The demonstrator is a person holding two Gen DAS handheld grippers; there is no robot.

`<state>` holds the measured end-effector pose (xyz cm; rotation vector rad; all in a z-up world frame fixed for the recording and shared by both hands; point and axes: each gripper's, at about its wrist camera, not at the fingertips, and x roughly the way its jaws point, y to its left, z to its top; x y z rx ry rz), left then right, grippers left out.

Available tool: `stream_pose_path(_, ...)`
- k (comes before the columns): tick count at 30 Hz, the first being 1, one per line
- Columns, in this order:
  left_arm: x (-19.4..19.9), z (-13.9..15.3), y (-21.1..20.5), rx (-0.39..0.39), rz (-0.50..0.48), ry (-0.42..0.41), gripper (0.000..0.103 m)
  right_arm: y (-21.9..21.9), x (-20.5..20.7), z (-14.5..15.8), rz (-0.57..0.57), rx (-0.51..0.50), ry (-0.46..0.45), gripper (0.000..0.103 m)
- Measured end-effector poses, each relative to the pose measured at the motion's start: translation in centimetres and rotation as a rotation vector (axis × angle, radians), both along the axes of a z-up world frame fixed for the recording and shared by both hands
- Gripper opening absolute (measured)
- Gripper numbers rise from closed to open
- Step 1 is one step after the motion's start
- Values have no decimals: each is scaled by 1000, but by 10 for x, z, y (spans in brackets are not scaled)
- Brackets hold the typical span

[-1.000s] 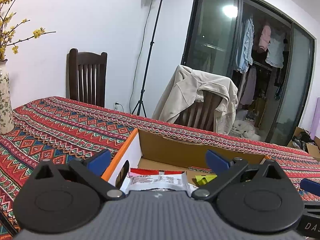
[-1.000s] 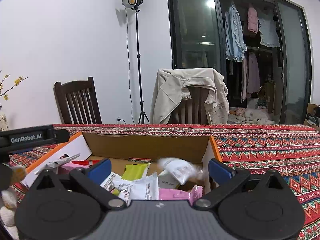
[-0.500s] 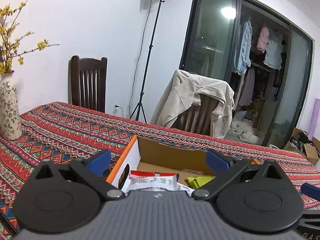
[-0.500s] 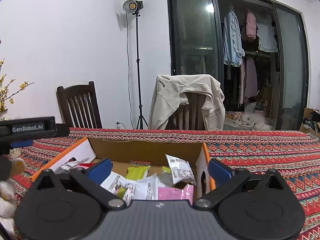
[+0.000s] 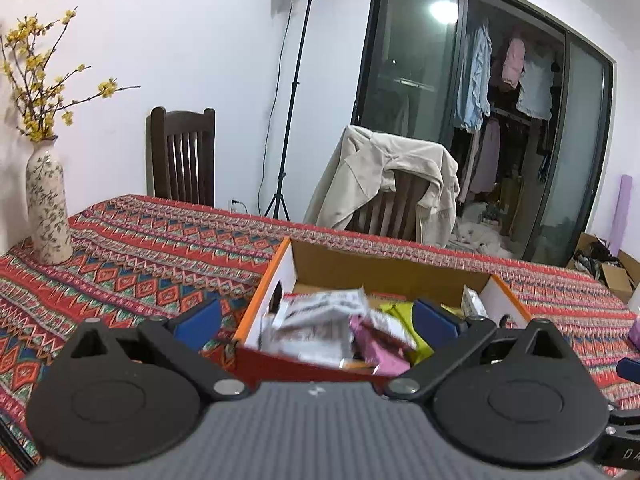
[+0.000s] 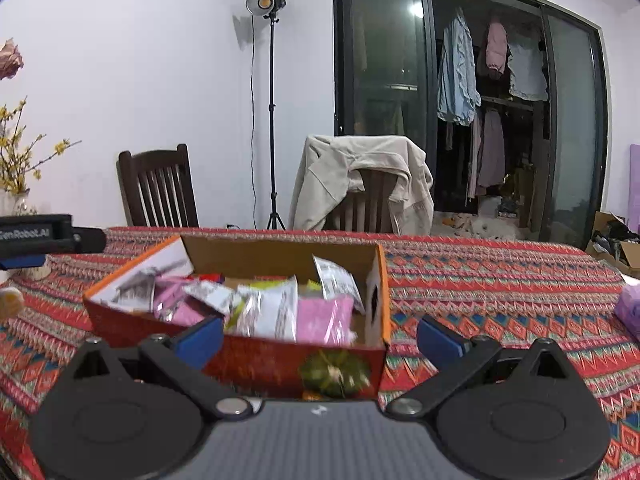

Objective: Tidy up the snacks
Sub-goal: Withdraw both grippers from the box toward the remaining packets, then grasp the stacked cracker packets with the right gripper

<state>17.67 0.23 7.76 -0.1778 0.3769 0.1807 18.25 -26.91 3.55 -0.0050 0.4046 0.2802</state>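
Observation:
An open cardboard box (image 5: pixel 380 268) with orange edges sits on the patterned tablecloth and holds several snack packets. In the left wrist view a blurred white-and-red packet (image 5: pixel 316 312) lies on top, with a pink packet (image 5: pixel 372 344) and a green one (image 5: pixel 400 312) beside it. My left gripper (image 5: pixel 316 322) hangs open just before the box's near wall, holding nothing. In the right wrist view the box (image 6: pixel 256 360) shows its red front wall. A white packet (image 6: pixel 336 280) leans by the right wall, and a pink packet (image 6: pixel 320 316) lies in front. My right gripper (image 6: pixel 319 336) is open and empty.
A flowered vase (image 5: pixel 48 204) with yellow blossoms stands at the table's left end. A purple object (image 6: pixel 628 308) lies on the cloth at the right edge. Two wooden chairs, one draped with a beige jacket (image 6: pixel 360 176), stand behind the table, with a light stand (image 6: pixel 272 120) between them.
Both grippers have pulled back and risen from the box, so more of it shows. The white packet that was falling on the right now rests against the box's right wall.

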Motion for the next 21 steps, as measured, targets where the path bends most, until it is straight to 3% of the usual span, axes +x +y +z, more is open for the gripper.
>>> stream_pose_path(15, -31, -47, 16, -3, -23, 115, 103, -23, -33, -38, -34, -21, 118, 103)
stream_pose_path(21, -29, -64, 23, -14, -26, 144, 103, -17, -31, -53, -41, -77, 173, 103)
